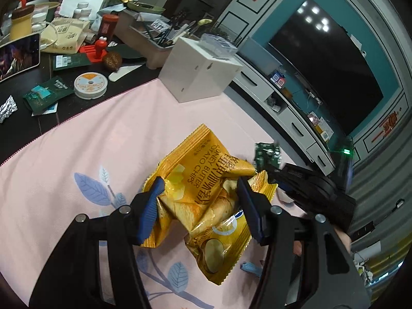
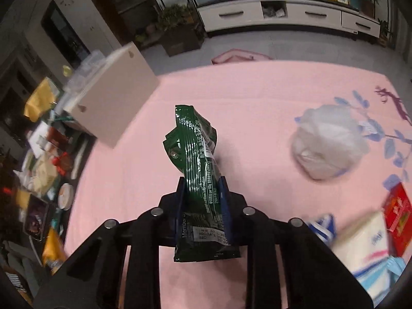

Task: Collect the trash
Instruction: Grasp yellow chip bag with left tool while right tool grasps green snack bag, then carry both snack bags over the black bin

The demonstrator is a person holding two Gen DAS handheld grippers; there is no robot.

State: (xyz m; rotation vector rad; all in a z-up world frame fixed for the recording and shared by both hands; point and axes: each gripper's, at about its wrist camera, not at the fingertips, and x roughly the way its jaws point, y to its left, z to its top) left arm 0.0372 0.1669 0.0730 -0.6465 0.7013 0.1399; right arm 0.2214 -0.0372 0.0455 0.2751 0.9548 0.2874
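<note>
currently, both hands loaded with wrappers over the pink cloth (image 2: 257,97).
left gripper (image 1: 200,203): clamped on yellow chip bags (image 1: 203,206), pads pressed into the crumpled foil from both sides.
chip bags: look like two, bunched together, lower one hanging below the jaws just above the cloth.
right gripper (image 2: 202,206): closed on a green packet (image 2: 195,154), gripped near its bottom seam, top standing up and forward past the fingertips.
right gripper seen from left camera: just beside the chip bags, green packet (image 1: 266,153) poking up close to them.
other trash: clear plastic bag (image 2: 329,144) on the cloth to the right, well apart from both grippers; red box (image 2: 397,213) and tissue pack (image 2: 365,247) near the right edge.
bystanders: white box (image 1: 198,73) at the cloth's far edge, cluttered dark table (image 1: 15,139) beyond.
risk, left: hold looks to bite mainly on the upper bag; lower one could slide out on a quick swing or tilt.
risk, right: grip low on a slick, tall packet; could pivot or slip if jerked.
risk, both: grippers close together; could knock fingers or snag the bags if moved inward.
risk, bag: light and soft, likely to skid away if nudged, not pinched.
</note>
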